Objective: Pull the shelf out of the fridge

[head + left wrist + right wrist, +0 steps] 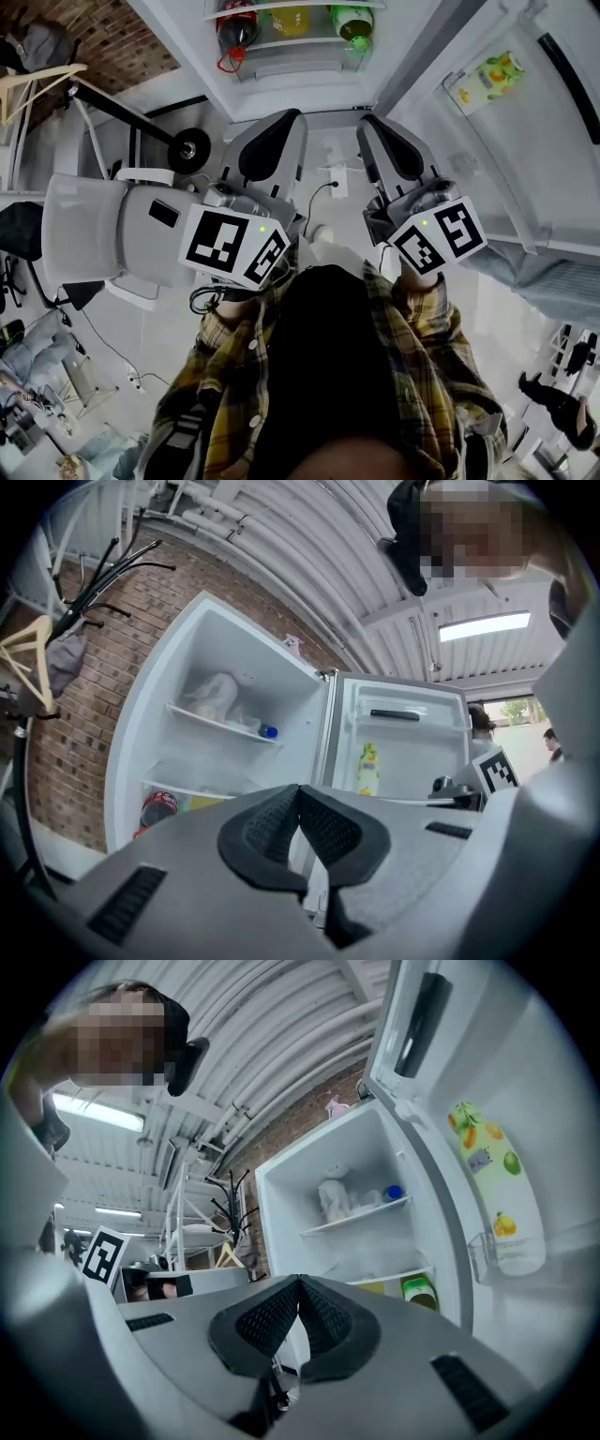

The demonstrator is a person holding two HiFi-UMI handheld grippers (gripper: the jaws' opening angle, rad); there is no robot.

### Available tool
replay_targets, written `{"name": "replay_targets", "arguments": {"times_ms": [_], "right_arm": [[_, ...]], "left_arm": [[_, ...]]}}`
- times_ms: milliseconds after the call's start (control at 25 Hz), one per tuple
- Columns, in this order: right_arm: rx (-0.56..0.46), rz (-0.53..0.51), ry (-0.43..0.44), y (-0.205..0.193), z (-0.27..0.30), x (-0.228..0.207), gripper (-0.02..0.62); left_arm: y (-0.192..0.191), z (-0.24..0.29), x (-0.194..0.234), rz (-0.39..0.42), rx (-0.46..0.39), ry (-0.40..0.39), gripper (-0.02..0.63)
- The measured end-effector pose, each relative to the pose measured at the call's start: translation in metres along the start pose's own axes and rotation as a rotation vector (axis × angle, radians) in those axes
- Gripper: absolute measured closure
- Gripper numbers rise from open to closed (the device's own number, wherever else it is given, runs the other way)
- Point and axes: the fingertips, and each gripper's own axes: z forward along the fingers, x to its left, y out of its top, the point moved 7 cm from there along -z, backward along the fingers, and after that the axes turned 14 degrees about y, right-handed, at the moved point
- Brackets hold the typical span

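The left gripper is pointing level at the open fridge, jaws pressed together on nothing. The right gripper is doing the same beside it. Both are hanging well short of the cabinet. Inside, an upper shelf is carrying a pale bag. A lower shelf is carrying a green bottle and a red-labelled bottle (which shelf is meant, I cannot tell). The likely risks are that an uneven pull on a loaded shelf tilts it and spills bottles, and that shut jaws bump its edge instead of gripping.
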Motion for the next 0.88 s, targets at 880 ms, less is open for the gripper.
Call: {"name": "replay_targets", "arguments": {"times_ms": [880], "right_arm": [[0.014, 0.067, 0.059, -0.001, 0.083, -0.078, 0.577]], "left_arm": [[0.009, 0.086, 0.060, 0.000, 0.020, 0.073, 0.603]]}}
